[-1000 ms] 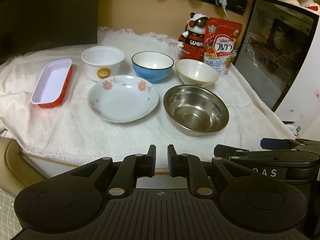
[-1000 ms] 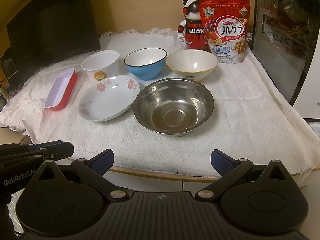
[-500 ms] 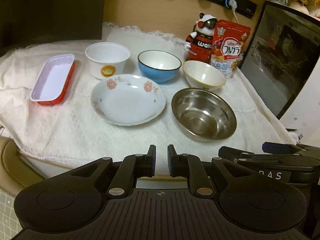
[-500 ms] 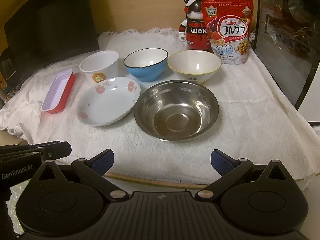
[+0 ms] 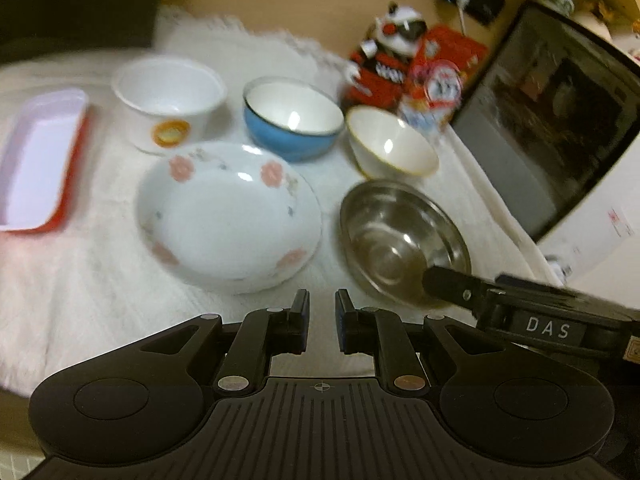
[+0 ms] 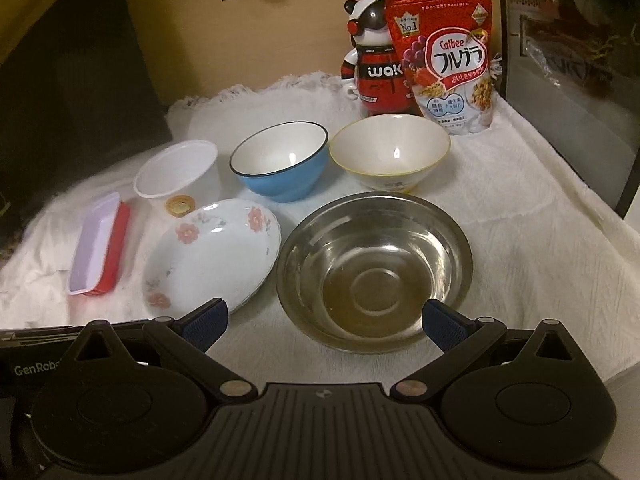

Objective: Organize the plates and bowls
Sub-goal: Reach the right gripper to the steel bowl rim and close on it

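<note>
Sitting on a white cloth (image 6: 520,216) over the counter: five bowls and plates, plus a tray. Near the front edge, side by side but just apart: a flowered plate (image 5: 228,216) (image 6: 212,252) and a steel bowl (image 5: 400,236) (image 6: 374,264). Behind them, toward the back edge, in a row: a white cup bowl (image 5: 168,100) (image 6: 180,174) with an orange mark, a blue bowl (image 5: 292,118) (image 6: 278,164), and a cream bowl (image 5: 390,142) (image 6: 390,152) with a yellow rim. Off to the left edge: a long red tray (image 5: 36,160) (image 6: 100,244) with a pale inside.

Hanging just in front of the flowered plate's near rim, not touching it: left tongs (image 5: 322,312), clenched tight, with only a thin slit between the tips and nothing in it. Spread wide and released, holding nothing: right tongs (image 6: 324,320), with the steel bowl's near rim right between the two blue pads (image 6: 442,322). Whether the right pad touches that rim: cannot tell. Poking over the steel bowl's near right side in the left view: one black finger of the right tongs.

At the back right corner: a red and black toy figure (image 6: 374,60) and a red cereal bag (image 6: 448,60), both upright, just behind the cream bowl. Along the right edge: a dark oven door (image 6: 572,72). Nothing between either tongs and the front two dishes. Left view blurry.
</note>
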A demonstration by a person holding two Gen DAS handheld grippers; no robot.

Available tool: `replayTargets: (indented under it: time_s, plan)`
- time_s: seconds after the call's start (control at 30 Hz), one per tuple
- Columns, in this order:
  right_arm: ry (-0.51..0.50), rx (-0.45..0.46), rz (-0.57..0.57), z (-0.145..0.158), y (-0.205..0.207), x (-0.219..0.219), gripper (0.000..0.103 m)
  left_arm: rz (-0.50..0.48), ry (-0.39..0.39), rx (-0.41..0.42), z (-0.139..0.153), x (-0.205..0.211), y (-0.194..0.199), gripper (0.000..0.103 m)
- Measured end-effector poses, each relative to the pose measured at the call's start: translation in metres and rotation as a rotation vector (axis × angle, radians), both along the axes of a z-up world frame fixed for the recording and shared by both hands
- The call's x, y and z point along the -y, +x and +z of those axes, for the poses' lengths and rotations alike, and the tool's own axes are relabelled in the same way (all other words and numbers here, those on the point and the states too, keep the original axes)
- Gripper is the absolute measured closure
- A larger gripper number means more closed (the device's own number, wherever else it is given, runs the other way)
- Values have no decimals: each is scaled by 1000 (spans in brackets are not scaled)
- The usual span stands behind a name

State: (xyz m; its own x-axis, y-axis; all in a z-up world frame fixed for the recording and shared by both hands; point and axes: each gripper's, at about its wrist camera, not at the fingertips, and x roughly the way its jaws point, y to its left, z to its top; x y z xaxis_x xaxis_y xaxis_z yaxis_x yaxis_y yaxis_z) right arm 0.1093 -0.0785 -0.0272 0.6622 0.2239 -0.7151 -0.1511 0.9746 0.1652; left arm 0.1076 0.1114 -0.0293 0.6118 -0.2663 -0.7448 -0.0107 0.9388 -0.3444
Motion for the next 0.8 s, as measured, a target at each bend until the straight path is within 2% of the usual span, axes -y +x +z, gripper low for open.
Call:
replayTargets:
  time_s: [0.1, 0.2, 0.33, 0.47, 0.53, 0.67, 0.73, 0.8]
  plan:
    - [-18, 14, -64, -1, 4, -8, 0, -49, -81, -36, -10, -22, 14, 88]
    - [-12, 4, -147, -3, 9, -9, 0, -84, -74, -12, -12, -33, 25, 88]
    - [-56, 11, -209, -2, 16, -1, 0, -127, -114, -17, -16, -28, 47, 88]
    - [-68, -4, -224, -9, 39, 29, 0, -134, -150, -39, -25, -12, 67, 88]
    - [-32, -37, -219, -19, 55, 49, 0, -118, -145, -51, -32, -1, 80, 88]
    - [26, -127, -154, -42, 83, 81, 0, -28, -141, -89, -44, 20, 100, 88]
    - [39, -151, -113, -52, 93, 90, 0, -10, -113, -97, -48, 30, 105, 87]
    - [62, -181, -84, -61, 106, 101, 0, 48, -76, -78, -49, 36, 107, 87]
